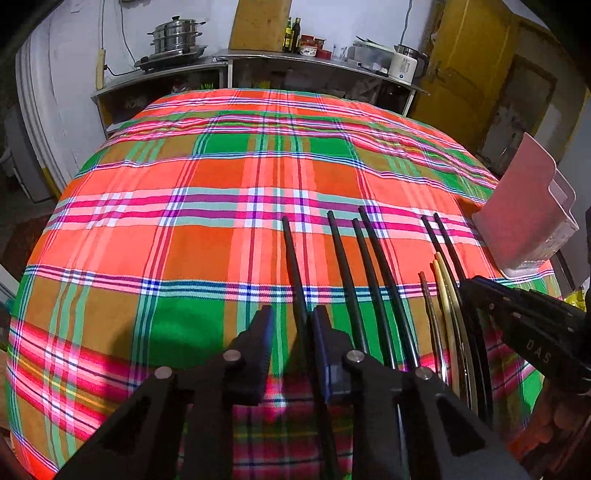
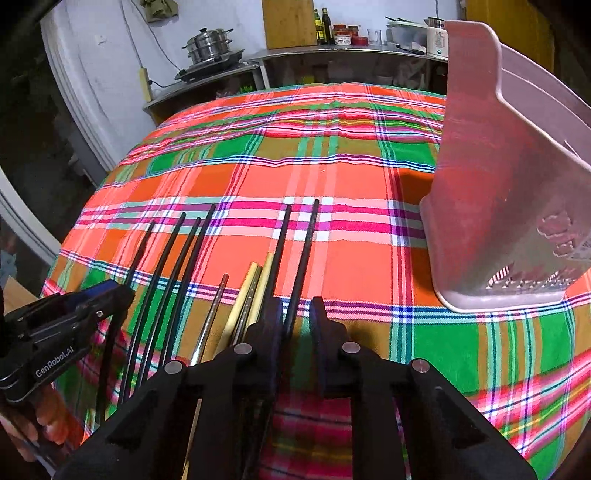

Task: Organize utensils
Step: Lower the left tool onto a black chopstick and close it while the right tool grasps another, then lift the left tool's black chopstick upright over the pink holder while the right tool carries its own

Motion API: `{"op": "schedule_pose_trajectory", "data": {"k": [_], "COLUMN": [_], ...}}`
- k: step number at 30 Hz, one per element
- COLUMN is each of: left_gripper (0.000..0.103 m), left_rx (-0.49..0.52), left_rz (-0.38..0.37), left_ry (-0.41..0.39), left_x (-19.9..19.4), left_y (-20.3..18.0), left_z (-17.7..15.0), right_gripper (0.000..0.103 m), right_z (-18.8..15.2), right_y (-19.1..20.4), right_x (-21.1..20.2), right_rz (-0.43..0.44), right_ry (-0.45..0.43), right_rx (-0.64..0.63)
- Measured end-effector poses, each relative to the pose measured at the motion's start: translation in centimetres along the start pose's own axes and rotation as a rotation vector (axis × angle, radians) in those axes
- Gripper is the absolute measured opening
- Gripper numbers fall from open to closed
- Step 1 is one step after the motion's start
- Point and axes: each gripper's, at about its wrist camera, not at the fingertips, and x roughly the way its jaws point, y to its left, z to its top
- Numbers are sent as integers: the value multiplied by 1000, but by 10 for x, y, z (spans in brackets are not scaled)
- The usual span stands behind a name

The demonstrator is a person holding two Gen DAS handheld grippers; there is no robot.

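Several black chopsticks (image 1: 373, 266) lie side by side on the plaid tablecloth (image 1: 207, 192), with pale wooden chopsticks (image 1: 445, 288) and a thin metal one (image 1: 428, 302) among them. My left gripper (image 1: 291, 325) is open, its jaws either side of the leftmost black chopstick (image 1: 291, 258). My right gripper (image 2: 297, 317) is open around the rightmost black chopstick (image 2: 308, 243). The pink utensil holder (image 2: 509, 192) stands upright to the right of it. The right gripper (image 1: 524, 317) also shows in the left wrist view, and the left gripper (image 2: 70, 317) in the right wrist view.
Behind the table a steel counter (image 1: 295, 62) holds a steamer pot (image 1: 177, 37), bottles (image 1: 291, 33), jars and a white kettle (image 1: 404, 66). A yellow door (image 1: 491, 81) is at the right. The table's near edge drops off below the grippers.
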Motion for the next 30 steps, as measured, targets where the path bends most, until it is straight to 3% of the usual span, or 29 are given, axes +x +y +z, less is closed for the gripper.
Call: {"op": "schedule_pose_trajectory", "data": {"k": [5, 8, 14, 19, 30], "left_gripper": [20, 13, 6, 5, 5], "left_rx": [7, 26, 24, 15, 45], "left_rz": [9, 32, 17, -28, -105], "left_ry": [1, -4, 2, -24, -170], "left_x": [3, 4, 1, -16, -98], "left_y": [-2, -4, -4, -5, -18], "left_z": [3, 4, 6, 9, 33], "right_gripper": [15, 15, 6, 6, 5], "right_z": [9, 14, 15, 15, 26], "right_y": [0, 3, -1, -1, 2], "right_x": [5, 8, 6, -18, -95], "right_rz": [-3, -12, 12, 38, 103], "right_ry": [25, 32, 28, -26, -177], "right_rx": [2, -11, 2, -1, -13]}}
